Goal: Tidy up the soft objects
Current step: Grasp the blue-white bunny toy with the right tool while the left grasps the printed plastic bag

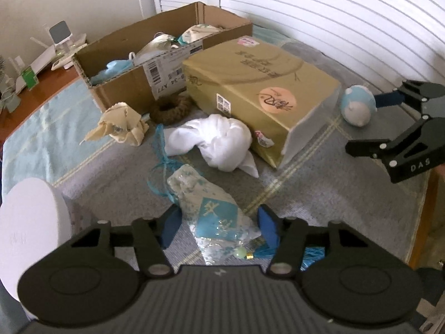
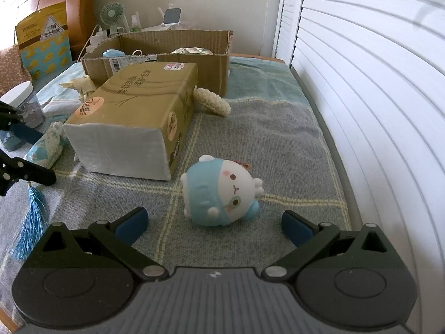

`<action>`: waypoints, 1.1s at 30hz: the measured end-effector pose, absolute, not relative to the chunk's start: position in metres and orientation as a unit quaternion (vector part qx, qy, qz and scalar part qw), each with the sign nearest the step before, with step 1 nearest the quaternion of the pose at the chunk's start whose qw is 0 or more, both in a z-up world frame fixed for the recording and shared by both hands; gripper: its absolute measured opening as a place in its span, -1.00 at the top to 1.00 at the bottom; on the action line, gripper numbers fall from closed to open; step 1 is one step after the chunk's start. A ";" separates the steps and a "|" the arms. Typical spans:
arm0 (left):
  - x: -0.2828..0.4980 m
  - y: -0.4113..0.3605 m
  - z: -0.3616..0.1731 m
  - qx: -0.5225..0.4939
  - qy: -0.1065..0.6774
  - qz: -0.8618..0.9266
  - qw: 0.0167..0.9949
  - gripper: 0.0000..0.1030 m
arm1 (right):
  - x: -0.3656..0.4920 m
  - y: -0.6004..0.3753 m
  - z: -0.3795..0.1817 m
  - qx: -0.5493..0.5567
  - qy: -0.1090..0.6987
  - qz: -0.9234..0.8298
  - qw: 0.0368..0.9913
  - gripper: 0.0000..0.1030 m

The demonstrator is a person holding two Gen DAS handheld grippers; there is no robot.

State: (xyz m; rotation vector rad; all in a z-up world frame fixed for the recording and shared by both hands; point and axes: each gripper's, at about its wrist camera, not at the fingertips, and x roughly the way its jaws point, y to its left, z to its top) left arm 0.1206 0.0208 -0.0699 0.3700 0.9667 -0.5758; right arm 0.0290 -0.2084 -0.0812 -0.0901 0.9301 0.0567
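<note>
My left gripper [image 1: 219,226] is open, its blue pads on either side of a blue-and-white sachet pouch [image 1: 207,201] lying on the grey towel; the pouch also shows in the right wrist view [image 2: 46,146], with its blue tassel [image 2: 30,222]. My right gripper [image 2: 214,224] is open just in front of a blue-and-white plush toy [image 2: 222,192], also in the left wrist view [image 1: 357,105]. A white cloth bundle [image 1: 219,142], a beige cloth [image 1: 119,125] and a brown knitted ring [image 1: 169,108] lie nearby. A cardboard box [image 1: 125,83] holds several soft items.
A gold tissue pack [image 1: 258,83] lies mid-table, also in the right wrist view [image 2: 130,111]. A cream knitted piece [image 2: 212,101] lies behind it. A white-lidded jar [image 2: 25,105] stands left. Shutters [image 2: 375,83] run along the right. A fan and gadgets stand at the back.
</note>
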 end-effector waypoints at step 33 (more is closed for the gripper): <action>0.123 0.025 -0.072 0.122 0.462 -0.218 0.851 -0.22 | 0.028 -0.203 -0.085 -0.039 0.425 0.039 0.904 -1.00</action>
